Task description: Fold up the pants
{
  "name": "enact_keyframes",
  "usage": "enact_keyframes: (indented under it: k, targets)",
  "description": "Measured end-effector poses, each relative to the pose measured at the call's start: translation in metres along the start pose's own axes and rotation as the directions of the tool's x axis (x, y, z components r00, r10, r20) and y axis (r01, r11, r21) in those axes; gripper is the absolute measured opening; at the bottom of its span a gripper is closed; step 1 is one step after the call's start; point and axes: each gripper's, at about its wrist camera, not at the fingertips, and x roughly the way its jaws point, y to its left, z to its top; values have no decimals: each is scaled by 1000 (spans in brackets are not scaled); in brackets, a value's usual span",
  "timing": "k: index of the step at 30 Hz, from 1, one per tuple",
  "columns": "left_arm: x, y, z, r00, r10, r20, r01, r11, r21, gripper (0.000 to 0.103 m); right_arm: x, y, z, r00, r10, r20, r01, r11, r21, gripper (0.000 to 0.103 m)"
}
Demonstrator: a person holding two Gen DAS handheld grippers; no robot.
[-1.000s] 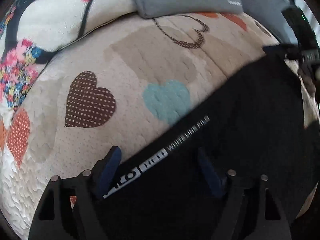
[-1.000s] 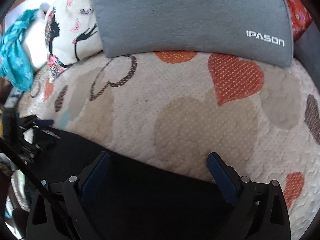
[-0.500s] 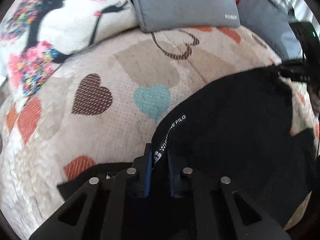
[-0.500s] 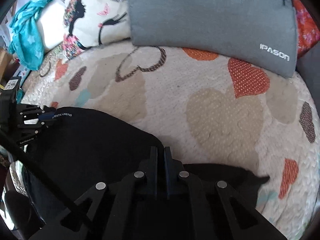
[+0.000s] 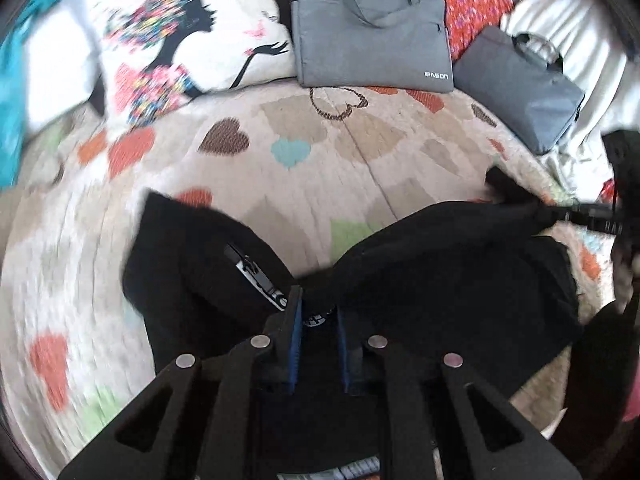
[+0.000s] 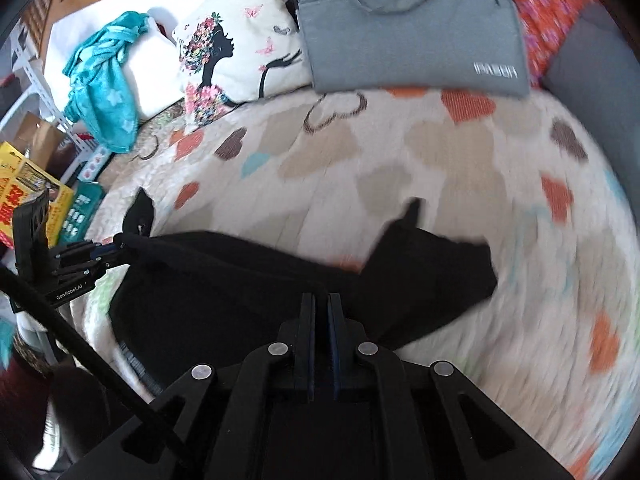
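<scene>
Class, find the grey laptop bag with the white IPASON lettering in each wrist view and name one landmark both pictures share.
Left wrist view: the grey laptop bag lies at top centre, above the heart-print quilt, with its handle showing.
Right wrist view: the same bag fills the top centre-right, its lettering blurred.
Shared landmark: the white silhouette cushion sits immediately left of the bag in both.

Soft daylight fills both round, bendy pictures (dark at the corners). The cream quilted bedspread with coloured hearts (image 5: pixel 380 152) smears with blur near the edges. The black fabric pants (image 6: pixel 224 280) show no detail.
</scene>
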Motion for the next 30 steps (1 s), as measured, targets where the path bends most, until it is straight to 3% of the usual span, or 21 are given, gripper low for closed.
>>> enact_keyframes:
  k: [5,8,11,15,17,19,21,23,26,29,30]
  targets:
    - [-9,-12,-54,999,-19,-49,14,994,-112,17,-2,3,-59,999,12,-37,-9,996,85,6]
    - [-5,-15,-82,993,-3,-115,-17,985,-174,25,-1,1,-84,997,12,-72,-3,992,126,7]
    - [-8,-14,-102,986,-58,-155,18,969,-246,26,-4,-5,-98,996,-9,-89,23,987,158,8]
    - [-42,-14,-116,992,-78,-96,50,963,-266,26,-22,-19,-108,997,-19,-81,37,973,226,11]
    - [-61,-10,-116,994,-99,-37,85,955,-283,31,-40,-24,-108,995,-84,-55,95,968,232,13]
    - [-74,-5,-110,994,-107,17,107,947,-303,45,-54,-23,-103,989,-149,-23,151,967,205,26]
    - [-78,0,-95,990,-115,79,135,937,-322,51,-62,-14,-90,979,-202,30,195,967,162,55]
    - [-69,3,-75,988,-103,112,135,934,-330,55,-60,0,-74,973,-222,69,213,971,112,67]
    - [-49,4,-50,979,-102,175,157,929,-334,55,-30,28,-54,956,-283,82,285,958,-13,67]
    - [-27,11,-46,970,-120,210,194,903,-382,55,15,47,-41,910,-407,75,414,900,-138,65]
    - [-22,13,-51,970,-130,206,204,894,-398,55,27,47,-41,894,-444,62,448,878,-168,41]
